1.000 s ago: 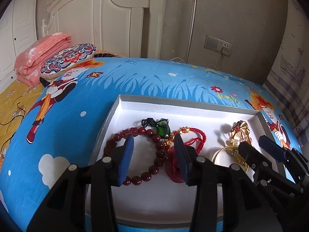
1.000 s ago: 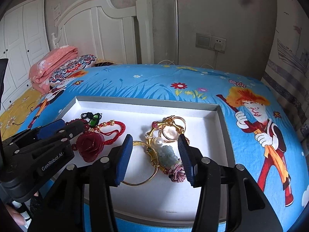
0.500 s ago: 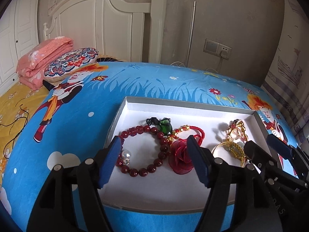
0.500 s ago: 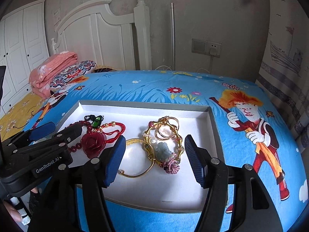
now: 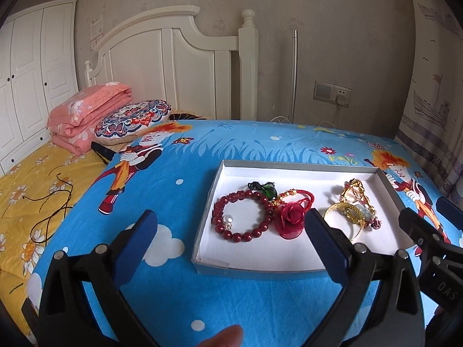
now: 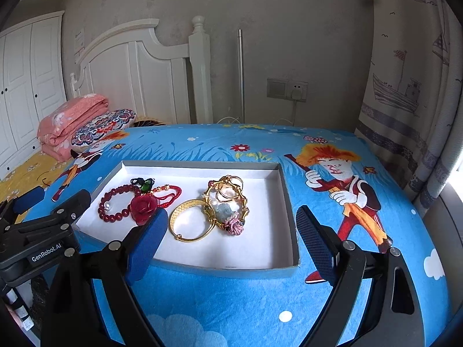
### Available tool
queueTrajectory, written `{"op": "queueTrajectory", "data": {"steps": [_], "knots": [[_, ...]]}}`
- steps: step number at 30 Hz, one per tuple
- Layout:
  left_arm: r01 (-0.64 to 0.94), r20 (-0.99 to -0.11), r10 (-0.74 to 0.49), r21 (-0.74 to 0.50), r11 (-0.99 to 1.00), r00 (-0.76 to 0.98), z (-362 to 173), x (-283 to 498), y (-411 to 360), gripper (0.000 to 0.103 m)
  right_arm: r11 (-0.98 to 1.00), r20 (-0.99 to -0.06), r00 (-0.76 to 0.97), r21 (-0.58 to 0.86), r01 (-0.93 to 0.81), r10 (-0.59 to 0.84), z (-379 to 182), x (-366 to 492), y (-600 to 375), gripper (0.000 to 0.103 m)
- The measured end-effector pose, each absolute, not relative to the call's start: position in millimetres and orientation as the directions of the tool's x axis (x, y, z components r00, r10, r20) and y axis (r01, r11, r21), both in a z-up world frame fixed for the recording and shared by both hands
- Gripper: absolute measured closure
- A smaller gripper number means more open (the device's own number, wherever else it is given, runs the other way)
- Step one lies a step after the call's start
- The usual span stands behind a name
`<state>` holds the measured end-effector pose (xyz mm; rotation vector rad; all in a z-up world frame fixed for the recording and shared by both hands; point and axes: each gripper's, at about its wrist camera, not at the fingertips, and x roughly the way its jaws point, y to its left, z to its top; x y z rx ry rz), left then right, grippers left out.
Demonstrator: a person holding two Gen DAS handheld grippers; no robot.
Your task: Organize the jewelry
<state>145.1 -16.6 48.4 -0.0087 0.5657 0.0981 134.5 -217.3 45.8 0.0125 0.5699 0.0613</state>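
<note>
A shallow white box (image 5: 301,170) (image 6: 290,217) lies on the blue cartoon bedsheet. In it lie a dark red bead bracelet (image 5: 244,217) (image 6: 114,205) with a pearl, a red rose ornament (image 5: 290,218) (image 6: 143,206), a green pendant (image 5: 267,188), a red cord bracelet (image 6: 170,192), a gold bangle (image 6: 192,222) and gold rings with a pale stone and pink knot (image 5: 357,202) (image 6: 228,202). My left gripper (image 5: 231,234) is open and empty, held back from the box's near left corner. My right gripper (image 6: 233,231) is open and empty, above the box's near edge.
A white headboard (image 5: 179,66) stands behind the bed. A folded pink quilt (image 5: 86,115) and a patterned pillow (image 5: 133,118) lie at far left on a yellow sheet (image 5: 31,190). A curtain (image 6: 411,86) hangs at right. A wall socket (image 6: 286,89) is behind.
Both grippers have opened wide and drawn back and up from the box. The jewelry stays in the box; a pearl now shows inside the red bead bracelet.
</note>
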Motion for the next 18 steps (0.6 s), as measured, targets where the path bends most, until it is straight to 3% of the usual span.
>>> {"op": "queueTrajectory", "data": {"steps": [6,18], "knots": [[-0.069,-0.505,0.083,0.048,0.996,0.859,44,115,-19,0.005,0.998,-0.534,0.844,0.021,-0.05,0.054,48,117,-225,0.019],[-0.038,-0.563,0.043,0.021,0.999,0.825,45,123,-21,0.005,0.999,-0.578,0.815,0.009,-0.045,0.042,53,118,-219,0.019]]}}
